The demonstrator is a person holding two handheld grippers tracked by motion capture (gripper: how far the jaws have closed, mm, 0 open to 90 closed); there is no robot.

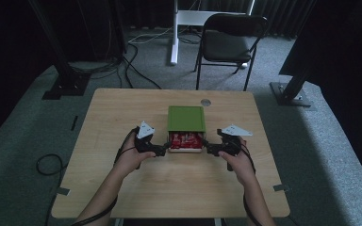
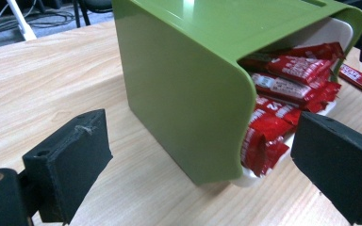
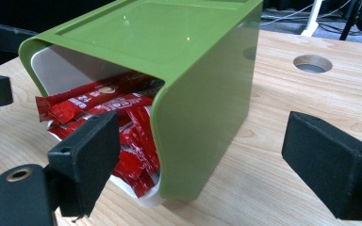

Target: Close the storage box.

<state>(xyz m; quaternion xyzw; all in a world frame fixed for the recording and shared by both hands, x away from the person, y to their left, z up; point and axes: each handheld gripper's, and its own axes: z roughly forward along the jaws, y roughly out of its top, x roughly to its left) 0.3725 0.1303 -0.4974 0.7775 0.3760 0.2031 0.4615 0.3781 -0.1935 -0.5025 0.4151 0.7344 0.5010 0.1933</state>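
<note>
A green box sits mid-table, and a white drawer full of red packets sticks out of its near side. My left gripper is open at the drawer's left corner. My right gripper is open at its right corner. In the left gripper view the green box and the red packets lie between my spread jaws, untouched. In the right gripper view the green box and the packets stand ahead of my open gripper.
A single red packet lies on the table beside the drawer. The tabletop has a round cable hole behind the box. A black chair and frame posts stand on the floor beyond the table.
</note>
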